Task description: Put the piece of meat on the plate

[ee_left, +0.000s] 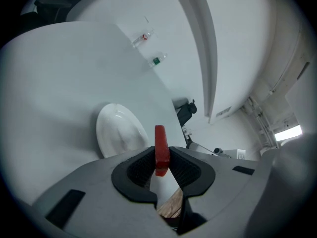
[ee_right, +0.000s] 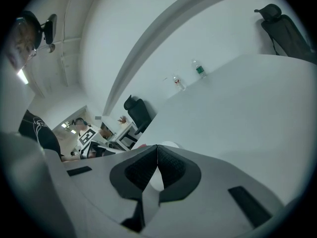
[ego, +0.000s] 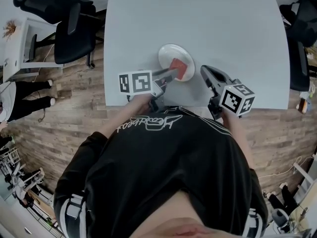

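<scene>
A flat red piece of meat hangs over the white plate, which sits near the front edge of the pale table. My left gripper is shut on the meat's near end. In the left gripper view the meat stands on edge between the pads, with the plate just ahead and to the left. Whether the meat touches the plate I cannot tell. My right gripper hovers just right of the plate, its jaws shut on nothing, pads meeting at the tips.
Two small bottles stand at the far side of the table. Black office chairs are left of the table and another chair is at the right. The wooden floor lies below the table's front edge.
</scene>
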A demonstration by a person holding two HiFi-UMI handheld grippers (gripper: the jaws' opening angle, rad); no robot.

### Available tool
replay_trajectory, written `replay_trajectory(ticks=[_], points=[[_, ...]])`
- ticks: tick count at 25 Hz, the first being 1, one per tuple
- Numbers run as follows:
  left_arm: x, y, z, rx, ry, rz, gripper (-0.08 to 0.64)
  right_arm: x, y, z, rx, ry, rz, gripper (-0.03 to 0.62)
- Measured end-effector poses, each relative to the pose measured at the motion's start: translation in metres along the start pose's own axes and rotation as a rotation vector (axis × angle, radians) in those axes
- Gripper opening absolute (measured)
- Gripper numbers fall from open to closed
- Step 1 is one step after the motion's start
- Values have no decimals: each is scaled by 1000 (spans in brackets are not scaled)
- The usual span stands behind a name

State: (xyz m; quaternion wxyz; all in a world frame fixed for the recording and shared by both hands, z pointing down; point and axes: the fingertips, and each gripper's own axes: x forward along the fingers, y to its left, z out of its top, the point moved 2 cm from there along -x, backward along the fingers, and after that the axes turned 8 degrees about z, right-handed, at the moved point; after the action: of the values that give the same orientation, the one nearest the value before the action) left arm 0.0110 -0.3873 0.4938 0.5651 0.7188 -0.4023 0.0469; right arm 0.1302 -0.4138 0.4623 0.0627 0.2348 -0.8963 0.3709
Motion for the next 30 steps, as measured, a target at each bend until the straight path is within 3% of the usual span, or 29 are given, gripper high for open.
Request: replay_trajectory(ticks=[16, 30], points=[[23, 33, -2, 5, 58, 73, 89, 1, -15, -8, 43, 8, -19, 8], [35, 35, -8, 146, 110, 87, 89, 3, -21, -10, 45, 21, -30, 8]])
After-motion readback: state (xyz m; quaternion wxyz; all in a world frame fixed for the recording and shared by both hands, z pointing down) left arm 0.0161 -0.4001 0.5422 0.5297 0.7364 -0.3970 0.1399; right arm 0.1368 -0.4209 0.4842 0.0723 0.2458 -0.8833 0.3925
